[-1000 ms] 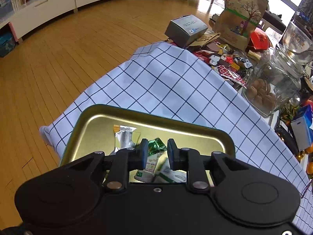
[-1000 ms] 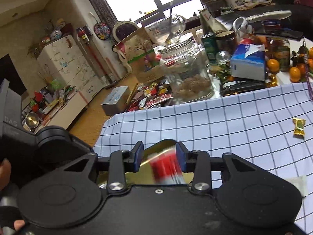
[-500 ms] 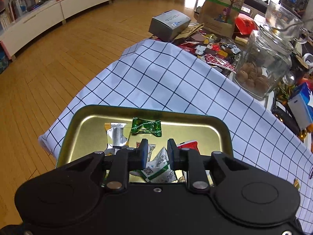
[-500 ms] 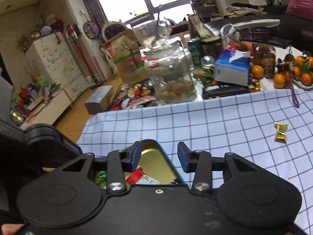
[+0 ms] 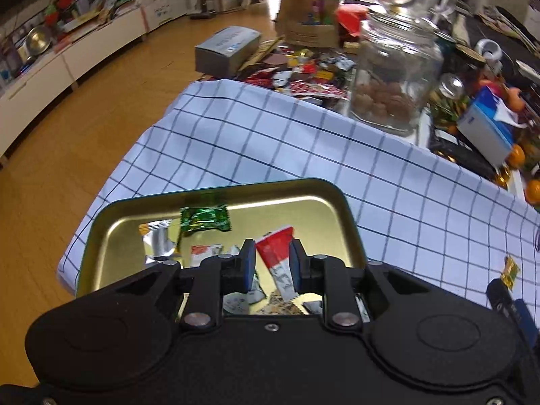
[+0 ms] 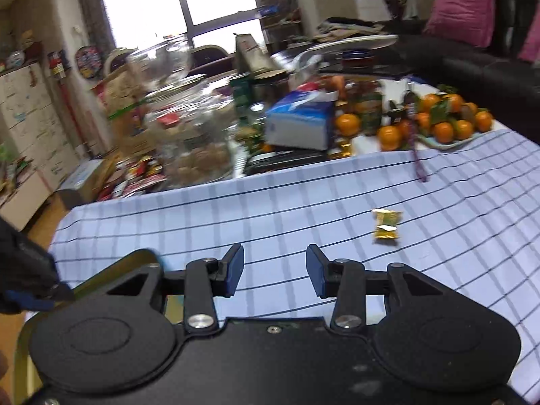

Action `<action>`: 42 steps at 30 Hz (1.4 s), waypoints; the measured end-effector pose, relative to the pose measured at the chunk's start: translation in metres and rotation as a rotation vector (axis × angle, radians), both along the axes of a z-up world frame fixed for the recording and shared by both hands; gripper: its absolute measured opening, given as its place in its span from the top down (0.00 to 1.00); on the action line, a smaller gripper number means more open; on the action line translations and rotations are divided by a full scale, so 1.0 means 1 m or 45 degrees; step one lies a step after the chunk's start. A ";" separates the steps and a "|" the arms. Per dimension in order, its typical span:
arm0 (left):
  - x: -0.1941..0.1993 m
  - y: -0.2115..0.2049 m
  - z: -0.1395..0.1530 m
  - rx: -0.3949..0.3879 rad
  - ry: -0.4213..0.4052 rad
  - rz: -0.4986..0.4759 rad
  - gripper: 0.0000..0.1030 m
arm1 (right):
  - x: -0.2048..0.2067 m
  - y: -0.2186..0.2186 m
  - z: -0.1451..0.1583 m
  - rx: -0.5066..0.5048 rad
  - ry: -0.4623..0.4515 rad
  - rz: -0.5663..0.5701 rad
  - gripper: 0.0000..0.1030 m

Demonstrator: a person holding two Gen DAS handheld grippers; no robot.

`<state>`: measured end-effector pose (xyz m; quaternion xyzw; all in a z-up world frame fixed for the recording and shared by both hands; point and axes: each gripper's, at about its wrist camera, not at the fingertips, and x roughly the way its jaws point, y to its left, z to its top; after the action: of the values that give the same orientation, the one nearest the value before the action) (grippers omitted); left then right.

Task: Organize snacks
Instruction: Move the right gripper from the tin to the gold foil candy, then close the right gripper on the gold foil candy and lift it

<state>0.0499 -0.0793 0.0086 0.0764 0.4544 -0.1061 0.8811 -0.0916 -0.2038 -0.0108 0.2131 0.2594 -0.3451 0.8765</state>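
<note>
A gold metal tray (image 5: 111, 226) lies on the checked cloth and holds several wrapped snacks: a green candy (image 5: 204, 217), a silver packet (image 5: 158, 239) and a red and white packet (image 5: 278, 253). My left gripper (image 5: 269, 266) hangs above the tray, open and holding nothing; the red and white packet shows through the gap. My right gripper (image 6: 274, 270) is open and empty over the cloth, right of the tray's corner (image 6: 135, 263). A gold-wrapped candy (image 6: 386, 224) lies on the cloth ahead and to its right; it also shows in the left wrist view (image 5: 509, 270).
A glass jar of nuts (image 5: 393, 77) stands beyond the cloth, with loose snack wrappers (image 5: 303, 74), a grey box (image 5: 227, 49), a paper bag (image 5: 308, 10), a blue tissue box (image 6: 298, 123) and oranges (image 6: 442, 125). The table's left edge drops to a wooden floor (image 5: 67, 141).
The right gripper let a red and white packet fall into the tray, opened wider and swung right toward the gold candy. The left gripper's view shifted right.
</note>
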 end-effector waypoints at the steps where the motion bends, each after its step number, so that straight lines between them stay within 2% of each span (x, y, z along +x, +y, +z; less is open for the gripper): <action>1: -0.003 -0.004 -0.001 0.006 -0.002 -0.023 0.70 | -0.004 -0.006 -0.002 -0.011 0.011 -0.027 0.58; 6: -0.021 -0.026 -0.007 0.021 0.021 -0.142 0.70 | -0.022 -0.037 -0.014 -0.031 0.099 -0.136 0.58; 11: -0.036 -0.048 -0.018 0.038 0.092 -0.279 0.70 | -0.048 -0.072 -0.031 0.066 0.121 -0.280 0.58; 15: -0.050 -0.063 -0.023 0.044 0.134 -0.388 0.70 | -0.064 -0.091 -0.042 0.097 0.152 -0.330 0.59; 22: -0.062 -0.080 -0.030 0.061 0.168 -0.432 0.70 | -0.083 -0.109 -0.052 0.159 0.139 -0.379 0.59; 27: -0.062 -0.081 -0.033 0.053 0.217 -0.424 0.70 | -0.075 -0.116 -0.055 0.171 0.150 -0.361 0.61; 30: -0.062 -0.079 -0.031 0.041 0.219 -0.429 0.70 | -0.062 -0.118 -0.052 0.180 0.133 -0.301 0.66; 38: -0.052 -0.064 -0.028 -0.015 0.249 -0.374 0.70 | -0.009 -0.113 -0.039 0.054 0.167 -0.108 0.67; 42: -0.050 -0.061 -0.029 -0.024 0.257 -0.371 0.70 | 0.010 -0.124 -0.040 0.101 0.189 -0.090 0.67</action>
<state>-0.0005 -0.1403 -0.0202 0.1220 0.5237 -0.2442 0.8070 -0.0812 -0.3279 -0.0506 0.2305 0.3293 -0.3802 0.8330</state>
